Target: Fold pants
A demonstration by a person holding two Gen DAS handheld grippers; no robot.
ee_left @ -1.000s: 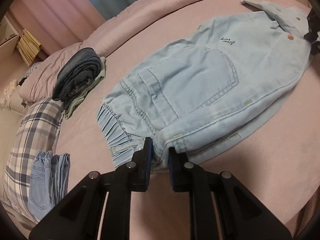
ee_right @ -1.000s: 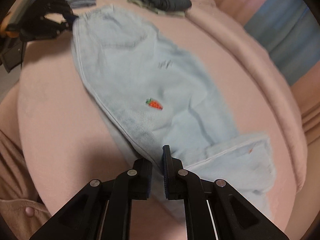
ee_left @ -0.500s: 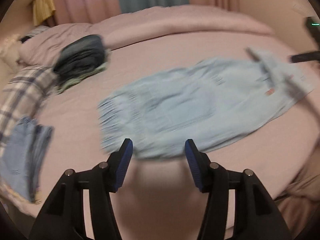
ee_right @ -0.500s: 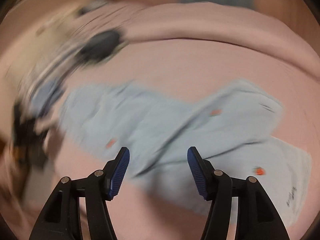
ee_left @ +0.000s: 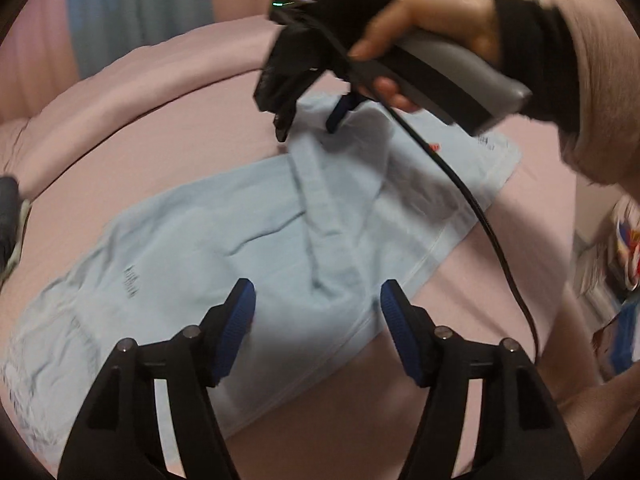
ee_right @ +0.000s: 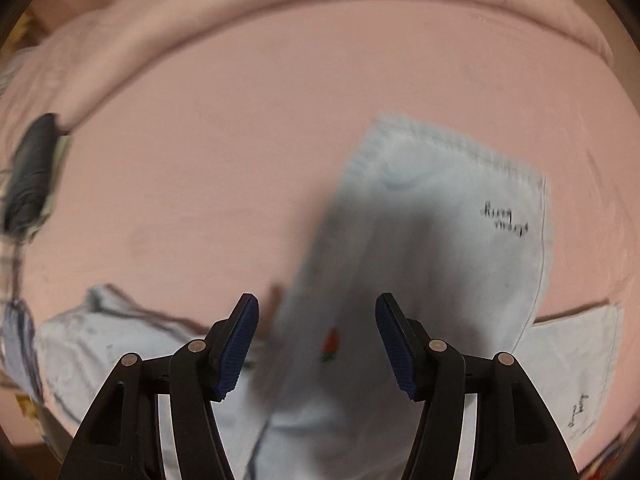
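the light blue pants (ee_left: pixel 248 240) lie flat on the pink bed (ee_left: pixel 160 128), their long axis running from lower left to upper right of the left wrist view. the left gripper (ee_left: pixel 318 304) hangs over the near edge at mid-length, jaws widening, nothing between them. the right gripper (ee_left: pixel 308 120), in the person's hand (ee_left: pixel 432 28), points down at the far leg end in the upper middle; its jaws are narrowing, empty. i'd judge the right one nearer the hem for the next fold.
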